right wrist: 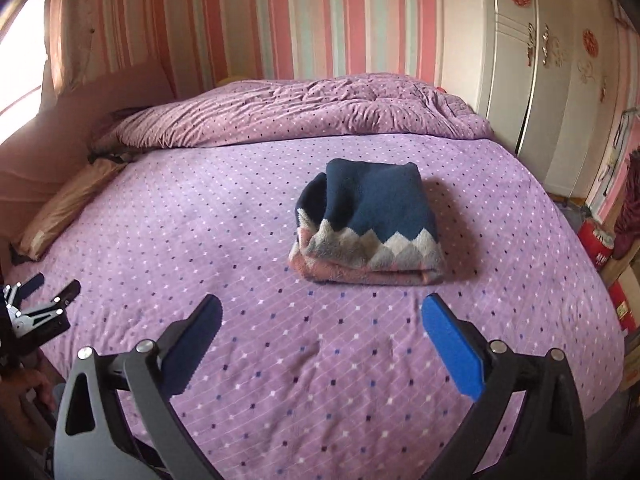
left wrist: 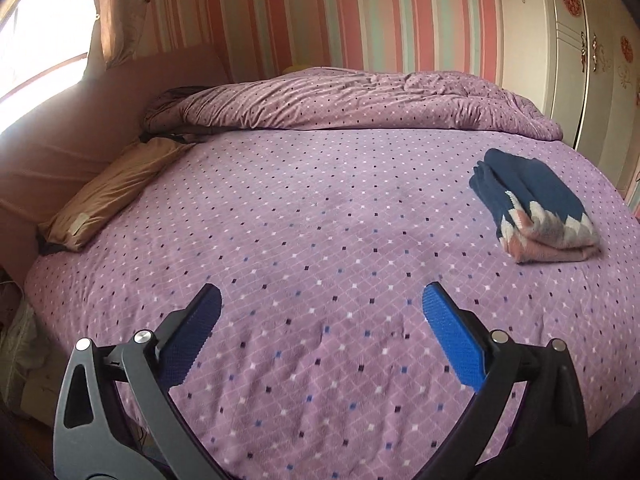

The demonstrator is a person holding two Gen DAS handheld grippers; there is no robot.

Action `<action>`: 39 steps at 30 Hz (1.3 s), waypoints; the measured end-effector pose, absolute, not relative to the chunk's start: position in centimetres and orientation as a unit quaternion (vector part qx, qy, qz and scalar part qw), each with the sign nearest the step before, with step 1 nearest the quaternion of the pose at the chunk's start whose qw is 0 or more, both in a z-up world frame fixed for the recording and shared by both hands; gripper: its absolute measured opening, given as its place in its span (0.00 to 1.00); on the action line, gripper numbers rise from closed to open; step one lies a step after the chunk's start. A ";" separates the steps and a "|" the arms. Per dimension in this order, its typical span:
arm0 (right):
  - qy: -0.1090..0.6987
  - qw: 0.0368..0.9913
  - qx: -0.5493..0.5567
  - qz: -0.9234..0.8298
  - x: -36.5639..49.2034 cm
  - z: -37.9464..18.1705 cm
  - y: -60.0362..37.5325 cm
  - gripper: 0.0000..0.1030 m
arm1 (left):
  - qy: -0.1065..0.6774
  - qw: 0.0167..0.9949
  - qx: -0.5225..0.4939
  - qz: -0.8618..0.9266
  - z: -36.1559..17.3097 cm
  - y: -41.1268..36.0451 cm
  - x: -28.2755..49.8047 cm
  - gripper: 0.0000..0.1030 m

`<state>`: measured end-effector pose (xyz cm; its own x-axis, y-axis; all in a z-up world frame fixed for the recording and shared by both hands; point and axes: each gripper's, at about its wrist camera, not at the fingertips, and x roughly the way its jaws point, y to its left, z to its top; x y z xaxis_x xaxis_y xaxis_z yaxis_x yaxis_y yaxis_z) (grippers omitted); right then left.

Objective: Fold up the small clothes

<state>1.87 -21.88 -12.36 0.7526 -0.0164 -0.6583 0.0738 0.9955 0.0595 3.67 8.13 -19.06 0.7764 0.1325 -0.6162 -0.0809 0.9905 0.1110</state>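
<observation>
A folded sweater (right wrist: 368, 220) is seen lying on the bed (right wrist: 280, 360), ahead of the right gripper (right wrist: 322, 320) and slightly to its right, well clear of the fingertips. It is folded into a compact, thick bundle, roughly rectangular. The upper part is dark blue knit; towards the near edge a zigzag band of grey and white diamonds is shown, and below that a pink hem, doubled over in layers. On its left side a rounded fold of blue stands open like a small pocket, with fuzzy grey and pink knit showing beneath it. The top surface lies fairly flat.

The right gripper is held spread wide, nothing between its blue pads (right wrist: 452, 348), and only bedspread is seen in the gap. The left gripper (left wrist: 322, 316) is likewise spread wide and empty, its pads (left wrist: 454, 344) hanging over bare bedspread. From it the sweater (left wrist: 532, 208) is seen far ahead and off to the right, well apart.

In the right wrist view the left gripper (right wrist: 50, 286) is visible at the far left edge, near the bed's side.

A rumpled duvet (right wrist: 304, 112) is heaped beyond the sweater, and a tan pillow (left wrist: 116, 188) lies ahead-left of the left gripper
</observation>
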 end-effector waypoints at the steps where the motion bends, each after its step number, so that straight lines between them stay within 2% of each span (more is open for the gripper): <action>1: 0.350 0.935 0.045 -0.029 1.3 -12.4 -22.0 0.97 | 0.327 0.942 0.046 0.054 -19.0 8.0 3.2 0.97; 16: 0.341 0.938 0.047 -0.033 -2.8 -12.6 -23.5 0.97 | 0.330 0.942 0.044 0.044 -19.0 8.1 0.9 0.97; 39: 0.340 0.938 0.041 -0.041 -2.7 -12.6 -23.2 0.97 | 0.331 0.942 0.042 0.031 -18.5 7.5 0.4 0.97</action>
